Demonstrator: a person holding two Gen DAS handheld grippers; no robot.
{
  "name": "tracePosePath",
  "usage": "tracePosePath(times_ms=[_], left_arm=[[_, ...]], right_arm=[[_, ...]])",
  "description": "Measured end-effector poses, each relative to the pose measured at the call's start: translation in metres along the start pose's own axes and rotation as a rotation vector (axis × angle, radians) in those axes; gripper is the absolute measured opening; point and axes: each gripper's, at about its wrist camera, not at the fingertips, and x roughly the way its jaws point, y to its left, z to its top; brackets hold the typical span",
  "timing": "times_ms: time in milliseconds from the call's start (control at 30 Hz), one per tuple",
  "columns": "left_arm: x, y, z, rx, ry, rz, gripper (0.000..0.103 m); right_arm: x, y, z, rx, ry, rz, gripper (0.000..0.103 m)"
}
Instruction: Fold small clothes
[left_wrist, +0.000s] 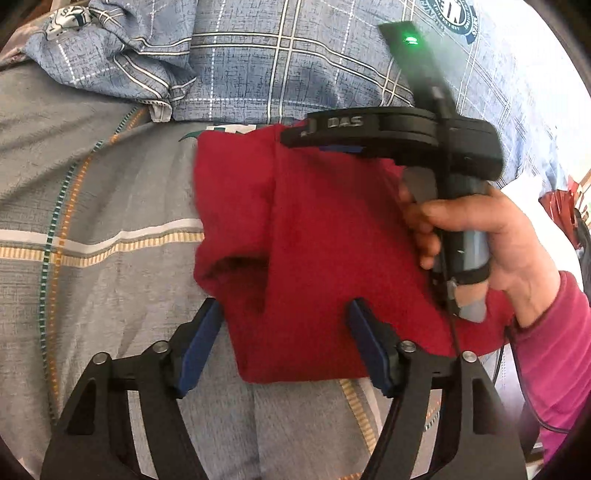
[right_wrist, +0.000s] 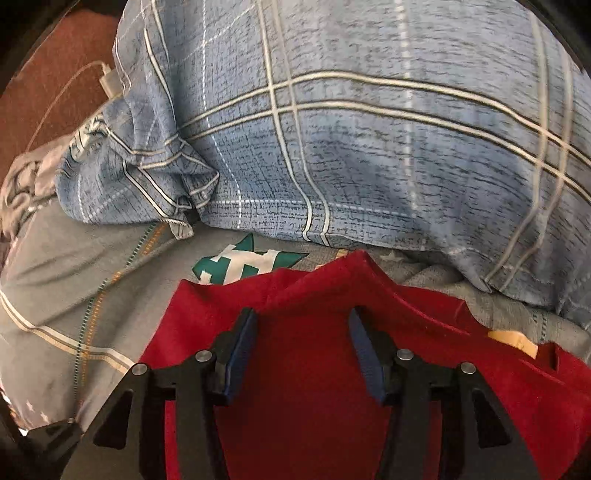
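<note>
A small red garment (left_wrist: 325, 240) lies partly folded on the grey striped bedsheet (left_wrist: 92, 206). My left gripper (left_wrist: 286, 306) is open just above its near edge, one finger on each side of the lower left corner. My right gripper (left_wrist: 295, 138), held in a hand, reaches over the garment's far edge; its jaws cannot be judged in the left wrist view. In the right wrist view my right gripper (right_wrist: 301, 317) is open above the red garment (right_wrist: 321, 424), with nothing between the fingers. A cream label (right_wrist: 511, 343) shows on the garment's right part.
A blue plaid pillow (right_wrist: 369, 147) lies along the far side of the bed, close behind the garment. A white charger and cable (right_wrist: 109, 83) rest at the far left on a brown surface. A green and white star print (right_wrist: 243, 264) marks the sheet.
</note>
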Motion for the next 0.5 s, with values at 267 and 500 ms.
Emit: tracePosePath(times_ms=[267, 500], left_arm=[[-0.005, 0.004, -0.002, -0.017, 0.001, -0.003, 0.020], [-0.026, 0.006, -0.012, -0.064, 0.000, 0.017, 0.007]], right_arm=[[-0.055, -0.003, -0.032, 0.003, -0.049, 0.033, 0.057], [-0.061, 0.025, -0.028, -0.045, -0.042, 0.043, 0.057]])
